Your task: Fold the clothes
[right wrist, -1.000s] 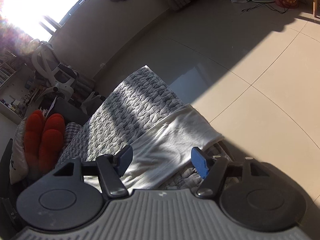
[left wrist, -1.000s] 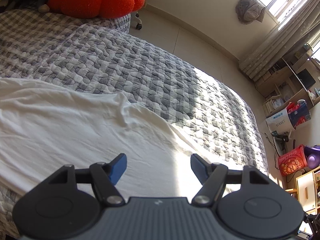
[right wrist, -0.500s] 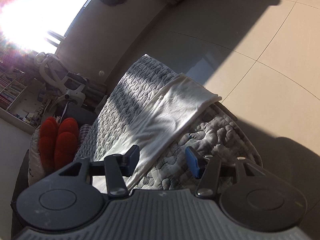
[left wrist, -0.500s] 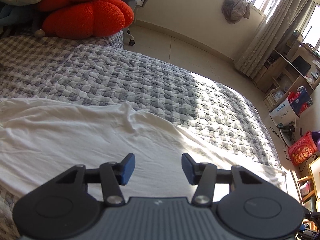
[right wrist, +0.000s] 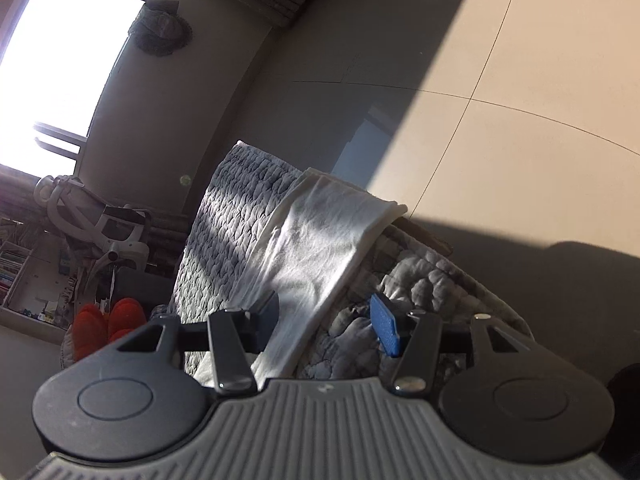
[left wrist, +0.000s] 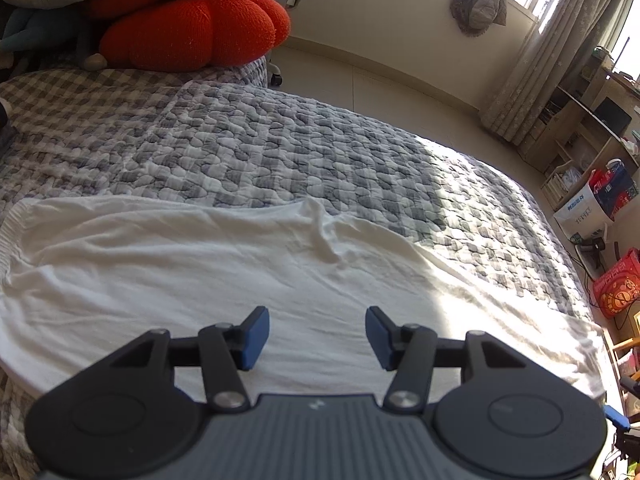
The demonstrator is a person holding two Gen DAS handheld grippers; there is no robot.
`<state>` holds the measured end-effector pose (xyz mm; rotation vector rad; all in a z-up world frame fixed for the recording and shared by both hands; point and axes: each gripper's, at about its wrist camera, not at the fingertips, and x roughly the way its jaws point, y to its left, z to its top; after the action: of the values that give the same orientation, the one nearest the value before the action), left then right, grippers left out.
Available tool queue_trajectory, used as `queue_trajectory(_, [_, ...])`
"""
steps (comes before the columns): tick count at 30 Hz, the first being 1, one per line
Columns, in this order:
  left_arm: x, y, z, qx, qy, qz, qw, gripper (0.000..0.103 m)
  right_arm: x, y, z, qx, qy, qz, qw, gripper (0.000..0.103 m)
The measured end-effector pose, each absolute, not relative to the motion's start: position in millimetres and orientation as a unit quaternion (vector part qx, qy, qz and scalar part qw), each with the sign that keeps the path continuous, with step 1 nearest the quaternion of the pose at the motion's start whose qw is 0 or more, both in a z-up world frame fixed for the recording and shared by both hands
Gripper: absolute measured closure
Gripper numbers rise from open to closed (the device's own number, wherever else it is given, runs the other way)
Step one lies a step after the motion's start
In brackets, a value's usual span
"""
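Both tongs stand partly open and empty: the left tongs (left wrist: 317, 336), whose jaws have just been closing, hover over the middle of a white garment (left wrist: 200, 272), and the right tongs (right wrist: 326, 322), jaws likewise just narrowed, straddle its near edge without pressing it. That white garment (right wrist: 320, 240) lies spread flat and lightly wrinkled along the near side of a bed covered by a grey-and-white checked quilt (left wrist: 300, 160), one end draping over the bed's corner. Beyond sit red plush cushions (left wrist: 192, 28), a pale tiled floor (right wrist: 520, 80), a white office chair (right wrist: 100, 224) and a curtained window (left wrist: 532, 40).
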<state>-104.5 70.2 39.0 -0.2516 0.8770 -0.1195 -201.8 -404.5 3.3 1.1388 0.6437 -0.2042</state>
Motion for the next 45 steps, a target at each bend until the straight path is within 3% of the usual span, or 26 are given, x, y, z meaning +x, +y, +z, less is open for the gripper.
queue_trajectory(11, [-105, 77, 35, -0.127, 0.429, -0.07, 0.892, 0.047, -202, -390, -13, 0.536, 0.243, -0.168, 0.791, 0.043])
queue_trajectory(22, [-103, 93, 36, -0.142, 0.424, -0.068, 0.892, 0.04, -233, -385, -55, 0.653, 0.111, -0.198, 0.723, 0.043])
queue_trajectory(33, [-103, 91, 38, -0.134, 0.419, -0.068, 0.895, 0.039, -222, -386, -51, 0.64, 0.122, -0.203, 0.731, 0.044])
queue_trajectory(34, [-103, 91, 37, -0.135, 0.42, -0.067, 0.895, 0.039, -219, -385, -50, 0.636, 0.126, -0.203, 0.734, 0.045])
queue_trajectory(36, [-103, 91, 38, -0.137, 0.42, -0.068, 0.894, 0.039, -219, -382, -45, 0.618, 0.127, -0.212, 0.746, 0.058])
queue_trajectory(38, [-102, 92, 38, -0.138, 0.419, -0.067, 0.895, 0.038, -220, -381, -42, 0.607, 0.126, -0.218, 0.754, 0.083])
queue_trajectory(39, [-102, 93, 39, -0.139, 0.418, -0.067, 0.895, 0.038, -220, -381, -40, 0.602, 0.126, -0.22, 0.757, 0.088])
queue_trajectory(41, [-101, 94, 40, -0.141, 0.418, -0.066, 0.895, 0.037, -220, -379, -35, 0.59, 0.121, -0.222, 0.767, 0.094])
queue_trajectory(45, [-100, 104, 43, -0.162, 0.418, -0.066, 0.891, 0.037, -218, -366, -12, 0.536, 0.099, -0.223, 0.808, 0.095])
